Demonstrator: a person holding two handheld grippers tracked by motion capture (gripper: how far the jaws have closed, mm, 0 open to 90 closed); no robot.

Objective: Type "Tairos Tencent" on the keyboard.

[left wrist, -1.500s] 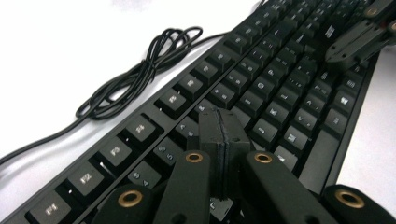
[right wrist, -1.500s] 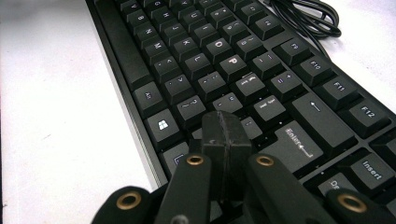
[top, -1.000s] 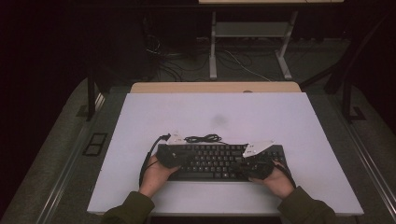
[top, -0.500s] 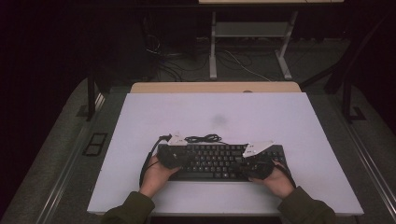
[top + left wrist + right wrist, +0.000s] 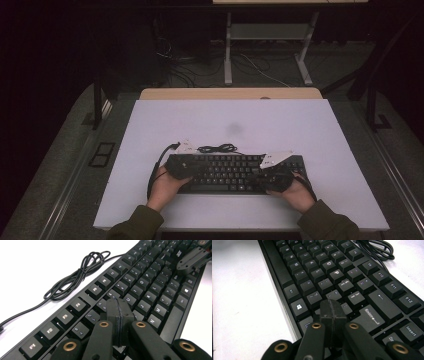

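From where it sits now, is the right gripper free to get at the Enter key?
Probably yes. The right gripper, jaws shut with nothing between them, sits low over the keyboard, and the Enter key lies just beside its tip with nothing between them. The coiled cable lies beyond the far edge.

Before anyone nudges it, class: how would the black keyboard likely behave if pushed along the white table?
The keyboard looks flat and rigid, so it would probably slide as one piece, not tip. Its bundled cable looks floppy and would likely trail behind. The keys may depress if pushed from above.
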